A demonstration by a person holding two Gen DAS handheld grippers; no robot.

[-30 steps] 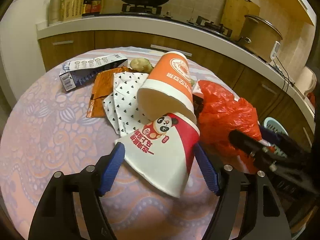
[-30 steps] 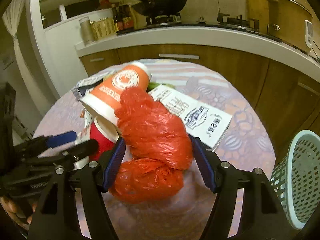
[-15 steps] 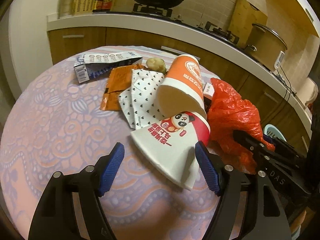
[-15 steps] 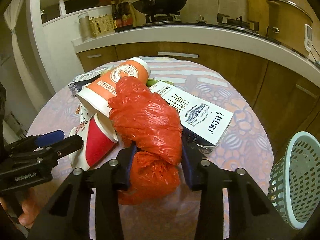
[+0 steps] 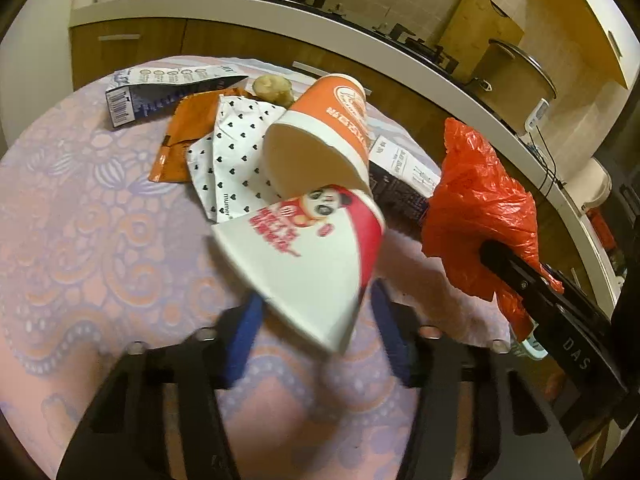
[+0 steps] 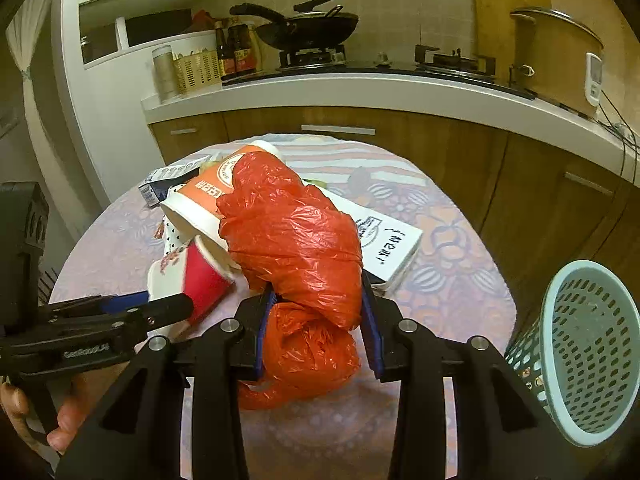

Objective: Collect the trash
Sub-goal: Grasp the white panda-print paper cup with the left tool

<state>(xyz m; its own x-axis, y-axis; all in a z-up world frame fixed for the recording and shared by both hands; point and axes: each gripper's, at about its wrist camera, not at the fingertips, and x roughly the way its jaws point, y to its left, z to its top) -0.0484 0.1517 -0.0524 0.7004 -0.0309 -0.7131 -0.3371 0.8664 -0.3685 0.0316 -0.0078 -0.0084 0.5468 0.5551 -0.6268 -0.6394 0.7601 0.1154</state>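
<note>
You hold the red plastic bag [image 6: 296, 240] clenched in your right gripper [image 6: 316, 316] above the table [image 6: 452, 280], near the basket [image 6: 588, 344] that probably receives it, while your left gripper [image 5: 316, 336] stands released around the red-and-white paper cup [image 5: 308, 256].

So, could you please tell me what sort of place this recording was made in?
Most likely a home kitchen: a wok sits on a gas stove on the counter, sauce bottles stand beside it, and a large lidded pot stands further along, behind a round table.
</note>
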